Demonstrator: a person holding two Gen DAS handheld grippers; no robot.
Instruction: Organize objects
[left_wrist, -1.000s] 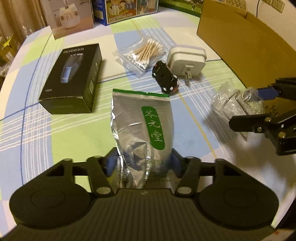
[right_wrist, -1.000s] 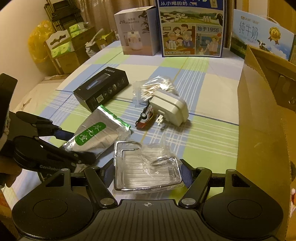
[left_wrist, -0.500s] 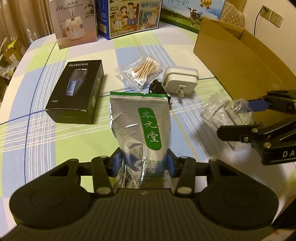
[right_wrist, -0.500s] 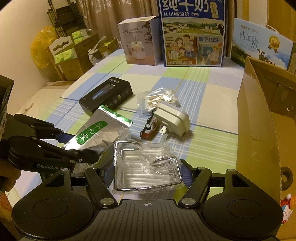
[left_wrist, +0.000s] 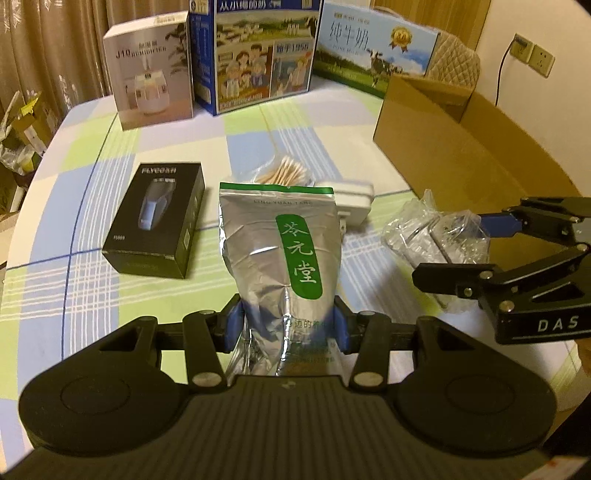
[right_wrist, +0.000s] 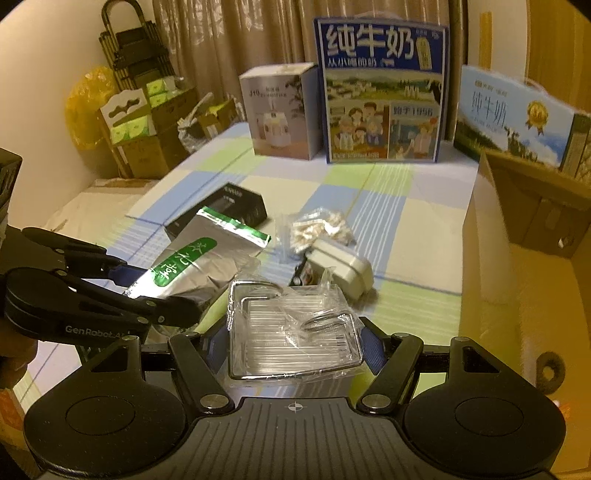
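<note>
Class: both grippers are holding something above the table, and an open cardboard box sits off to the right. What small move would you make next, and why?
Probably carry the right gripper, shut on the wrapped wire rack, sideways to the open cardboard box on its right. That gripper is nearest the box. The left gripper, gripping the silver foil pouch, could follow.

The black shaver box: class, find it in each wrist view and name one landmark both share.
Left wrist: black shaver box lies left of centre, beside the held silver tea pouch.
Right wrist: upper left of centre, partly behind the pouch.
Shared landmark: white humidifier box.
</note>
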